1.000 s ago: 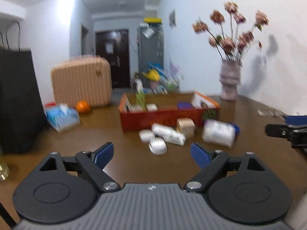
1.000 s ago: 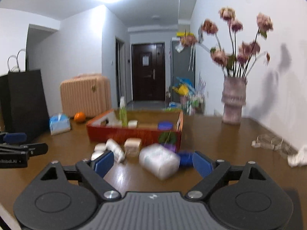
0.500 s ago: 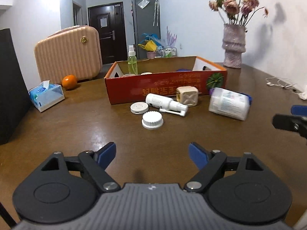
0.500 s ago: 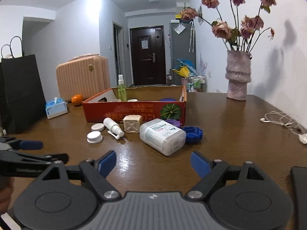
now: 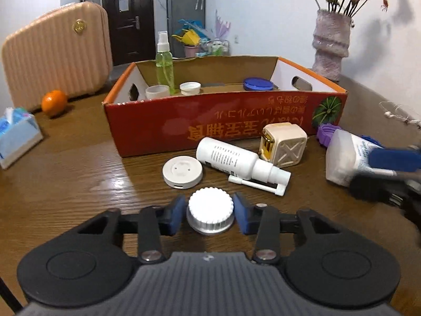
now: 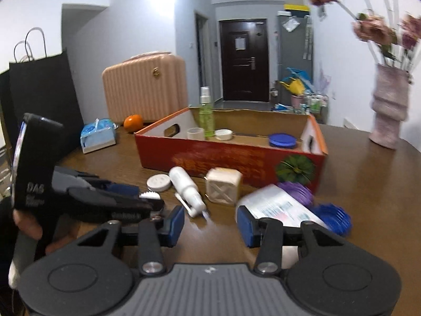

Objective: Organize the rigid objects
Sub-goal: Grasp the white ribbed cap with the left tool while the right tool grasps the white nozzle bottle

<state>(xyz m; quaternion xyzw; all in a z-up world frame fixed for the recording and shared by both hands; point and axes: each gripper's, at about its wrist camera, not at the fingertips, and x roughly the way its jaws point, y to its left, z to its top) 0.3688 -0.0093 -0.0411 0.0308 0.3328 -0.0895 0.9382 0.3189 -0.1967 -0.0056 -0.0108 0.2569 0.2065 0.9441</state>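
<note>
A: Tissues (image 5: pixel 18 137) sat at the left edge of the left wrist frame, an orange (image 5: pixel 54 100) above them. What lay right of that?

B: At centre the red box (image 5: pixel 223 129) stood on the table (image 5: pixel 65 184), already holding a spray bottle (image 5: pixel 165 63) and some lids. In front of it, loose: a disc (image 5: pixel 182 171), a white bottle (image 5: pixel 236 160) on its side, a cube (image 5: pixel 284 143).

A: And the left gripper (image 5: pixel 209 214)?

B: Low centre. Its jaws were closing around a white cap (image 5: pixel 210 210) that sat on the table between the pads. The pads looked just at its ribbed rim; I judged contact about made, no lift yet.

A: The right side?

B: In the right wrist frame the right gripper (image 6: pixel 209 222) was closing too, with only bare table between its pads. A white tub (image 6: pixel 279 206) lay just off its right pad at lower right, with a blue lid (image 6: pixel 334 217) and a purple lid (image 6: pixel 296 191) beyond.

A: So which step?

B: Picking up loose items for the box, I'd say. Next, the left needs a firm pinch on the cap, then a lift clear of the front wall. The right must shift rightward and open wider, since the tub looks broad.
</note>
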